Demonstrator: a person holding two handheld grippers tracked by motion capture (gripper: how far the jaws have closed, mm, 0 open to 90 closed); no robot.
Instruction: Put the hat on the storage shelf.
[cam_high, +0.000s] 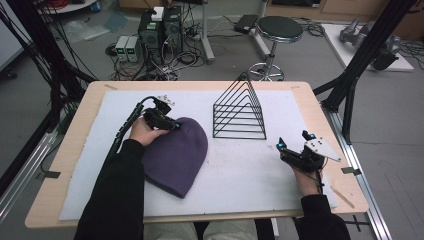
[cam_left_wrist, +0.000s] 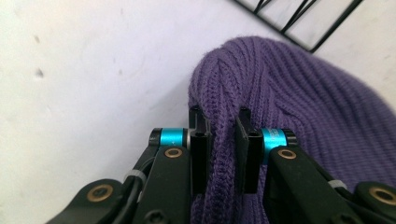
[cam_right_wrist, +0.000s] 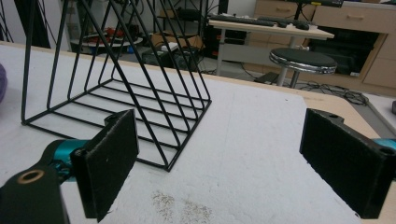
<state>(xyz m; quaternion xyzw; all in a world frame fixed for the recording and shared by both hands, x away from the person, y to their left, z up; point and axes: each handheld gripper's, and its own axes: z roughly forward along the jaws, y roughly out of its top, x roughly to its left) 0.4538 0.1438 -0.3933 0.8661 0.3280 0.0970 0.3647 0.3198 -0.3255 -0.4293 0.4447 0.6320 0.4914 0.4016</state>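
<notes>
A purple knitted beanie (cam_high: 176, 156) lies on the white mat left of centre, its crown toward the far side. My left gripper (cam_high: 172, 123) is at the beanie's far edge, shut on a pinched fold of the purple knit (cam_left_wrist: 224, 154) between its two black pads (cam_left_wrist: 200, 158). A black wire triangular rack (cam_high: 240, 111) stands on the mat right of centre; in the right gripper view this rack (cam_right_wrist: 116, 79) rises just ahead and left. My right gripper (cam_high: 294, 141) rests near the mat's right edge, jaws wide apart with nothing between them, its pads (cam_right_wrist: 114, 158) framing bare mat.
The white mat (cam_high: 250, 170) covers most of the wooden table (cam_high: 75, 130). Beyond the table's far edge are a black stool (cam_high: 278, 30), computer boxes with cables (cam_high: 160, 35) and black frame struts (cam_high: 350, 90) at the right.
</notes>
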